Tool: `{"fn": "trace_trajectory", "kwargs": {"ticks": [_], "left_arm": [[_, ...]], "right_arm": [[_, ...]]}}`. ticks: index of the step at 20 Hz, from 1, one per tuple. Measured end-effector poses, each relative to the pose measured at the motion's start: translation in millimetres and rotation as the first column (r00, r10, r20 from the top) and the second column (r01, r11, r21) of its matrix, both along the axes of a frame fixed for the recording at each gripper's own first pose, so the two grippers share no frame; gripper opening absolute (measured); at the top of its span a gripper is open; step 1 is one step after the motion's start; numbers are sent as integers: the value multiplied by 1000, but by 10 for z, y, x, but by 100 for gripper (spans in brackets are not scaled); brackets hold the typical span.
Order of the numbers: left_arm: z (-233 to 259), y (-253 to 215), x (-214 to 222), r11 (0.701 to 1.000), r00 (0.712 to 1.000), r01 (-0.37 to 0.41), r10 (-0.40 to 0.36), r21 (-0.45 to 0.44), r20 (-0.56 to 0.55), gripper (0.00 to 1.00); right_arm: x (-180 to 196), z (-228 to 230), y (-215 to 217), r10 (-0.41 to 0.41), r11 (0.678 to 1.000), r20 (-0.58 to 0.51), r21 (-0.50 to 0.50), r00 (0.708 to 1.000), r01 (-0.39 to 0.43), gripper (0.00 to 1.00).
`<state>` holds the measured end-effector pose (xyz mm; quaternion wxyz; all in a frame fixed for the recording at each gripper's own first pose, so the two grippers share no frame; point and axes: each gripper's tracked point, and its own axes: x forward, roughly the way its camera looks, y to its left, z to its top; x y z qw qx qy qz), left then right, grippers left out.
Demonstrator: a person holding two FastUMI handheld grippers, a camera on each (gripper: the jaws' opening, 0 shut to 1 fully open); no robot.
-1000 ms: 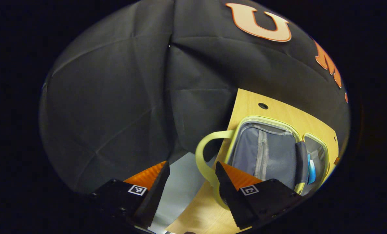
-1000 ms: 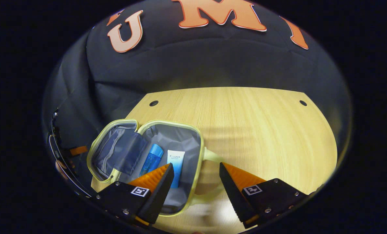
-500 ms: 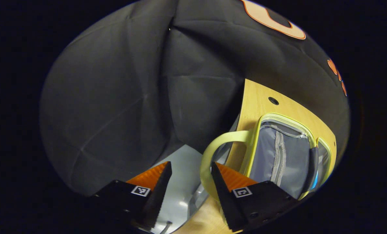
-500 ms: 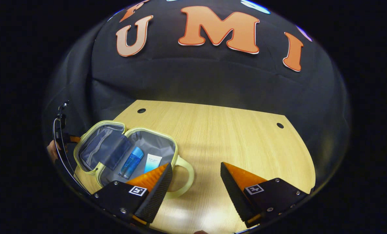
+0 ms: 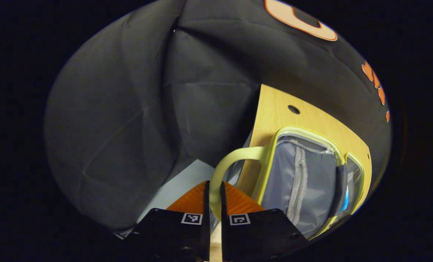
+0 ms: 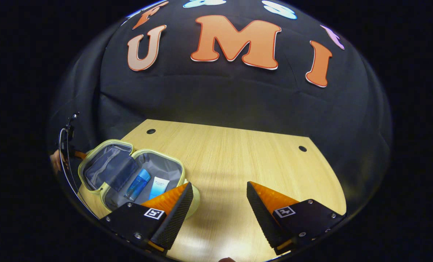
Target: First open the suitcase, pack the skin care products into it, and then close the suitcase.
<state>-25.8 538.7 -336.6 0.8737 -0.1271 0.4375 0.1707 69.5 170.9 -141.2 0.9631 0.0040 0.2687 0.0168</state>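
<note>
Yellow-green trim rims the suitcase (image 6: 129,171), lying open at the left end of the wooden table (image 6: 238,163), its lid half near the table's edge. Inside lie a blue bottle (image 6: 137,184) and a white-and-blue tube (image 6: 158,187); the tube's print is too small to read. Bare tabletop stretches wide to the right. Left gripper (image 5: 213,203) is clenched on the lid's handle (image 5: 231,160), beyond the table edge. Right gripper (image 6: 220,203) hangs released, just beside the suitcase.
</note>
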Motion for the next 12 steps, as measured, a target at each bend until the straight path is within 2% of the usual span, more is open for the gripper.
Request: {"fn": "trace_trajectory", "kwargs": {"ticks": [6, 10, 12], "left_arm": [[807, -226, 37, 982, 988, 70, -93, 174, 125, 12], [1620, -443, 70, 970, 964, 93, -143, 224, 222, 12], [1847, -685, 127, 961, 952, 108, -174, 255, 254, 11]], "right_arm": [[93, 293, -161, 23, 999, 105, -29, 994, -20, 95], [140, 455, -324, 58, 997, 165, -57, 985, -49, 95], [148, 479, -370, 85, 995, 188, -75, 979, -72, 96]]}}
